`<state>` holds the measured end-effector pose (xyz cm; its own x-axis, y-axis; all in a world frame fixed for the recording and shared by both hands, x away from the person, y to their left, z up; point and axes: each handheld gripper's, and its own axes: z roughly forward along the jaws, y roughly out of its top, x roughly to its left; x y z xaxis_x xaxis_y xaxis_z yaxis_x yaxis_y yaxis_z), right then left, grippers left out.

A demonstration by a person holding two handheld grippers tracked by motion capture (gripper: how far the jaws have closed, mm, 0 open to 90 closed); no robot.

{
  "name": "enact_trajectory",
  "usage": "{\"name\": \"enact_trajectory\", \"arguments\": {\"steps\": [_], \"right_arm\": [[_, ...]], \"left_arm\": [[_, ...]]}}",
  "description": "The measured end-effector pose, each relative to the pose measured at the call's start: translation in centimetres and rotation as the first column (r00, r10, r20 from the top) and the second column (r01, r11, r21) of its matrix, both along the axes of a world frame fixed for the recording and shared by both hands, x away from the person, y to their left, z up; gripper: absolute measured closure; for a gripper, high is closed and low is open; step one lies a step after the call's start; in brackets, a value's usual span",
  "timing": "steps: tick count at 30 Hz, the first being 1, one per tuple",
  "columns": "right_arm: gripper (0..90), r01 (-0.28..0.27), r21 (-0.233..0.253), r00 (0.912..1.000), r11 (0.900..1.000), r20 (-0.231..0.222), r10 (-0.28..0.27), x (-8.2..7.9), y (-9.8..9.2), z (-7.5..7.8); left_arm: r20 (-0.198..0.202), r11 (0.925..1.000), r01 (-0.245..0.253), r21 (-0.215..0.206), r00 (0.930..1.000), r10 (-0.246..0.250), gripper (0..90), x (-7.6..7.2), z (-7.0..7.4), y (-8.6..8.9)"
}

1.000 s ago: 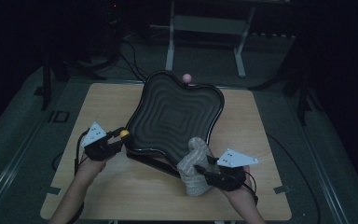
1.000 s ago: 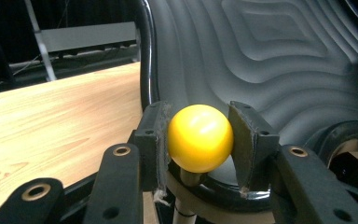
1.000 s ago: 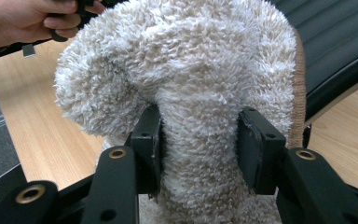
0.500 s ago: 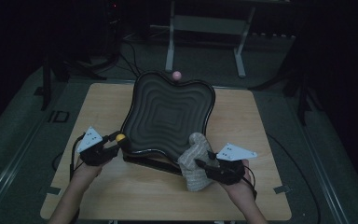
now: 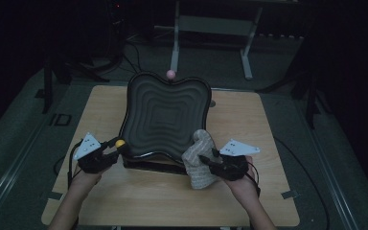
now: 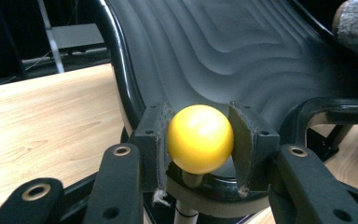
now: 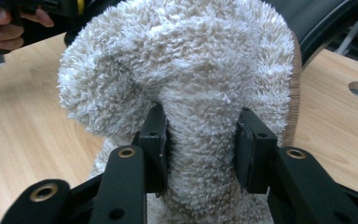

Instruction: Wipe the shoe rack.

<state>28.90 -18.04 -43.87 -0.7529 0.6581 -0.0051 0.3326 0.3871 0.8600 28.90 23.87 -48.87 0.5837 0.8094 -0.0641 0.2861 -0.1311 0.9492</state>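
Hidden and cut-off parts around the ridged black tray

In the left gripper view, the tray [image 6: 242, 51] is cut off by the top and right edges, and the stem under the yellow ball [image 6: 200, 138] is hidden below the tray's rim behind the left tool [image 6: 200, 144]. In the right gripper view, the tray is largely screened by the fluffy cloth [image 7: 191, 93], whose lower end is hidden between the pads of the right tool [image 7: 200, 149]. In the high view, the tray's base is barely discernible in shadow.

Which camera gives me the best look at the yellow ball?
The left gripper view: the yellow ball sits large between the left gripper jaws. The high view shows it as a small dot at the tray's near-left corner.
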Motion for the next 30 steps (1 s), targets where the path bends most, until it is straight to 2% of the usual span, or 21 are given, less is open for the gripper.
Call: {"name": "enact_trajectory", "arguments": {"steps": [7,15,30], "right_arm": [[63.7,0.016,0.013,0.9999,1.000,-0.007,-0.016,1.8,0.6,-0.1],[66.6,0.016,-0.009,0.9998,1.000,-0.010,-0.016,3.5,1.3,0.2],[72.5,0.030,0.001,0.9995,1.000,-0.004,-0.030,4.5,2.3,0.0]], "left_arm": [[-0.001,0.9997,-0.022,-0.007,0.9998,0.022,59.1,0.0,-0.1,0.4],[-0.002,0.9994,-0.034,-0.005,0.9994,0.034,59.1,0.4,0.0,0.9],[-0.001,0.9984,-0.055,-0.014,0.9985,0.055,58.8,2.1,-0.1,1.9]]}}
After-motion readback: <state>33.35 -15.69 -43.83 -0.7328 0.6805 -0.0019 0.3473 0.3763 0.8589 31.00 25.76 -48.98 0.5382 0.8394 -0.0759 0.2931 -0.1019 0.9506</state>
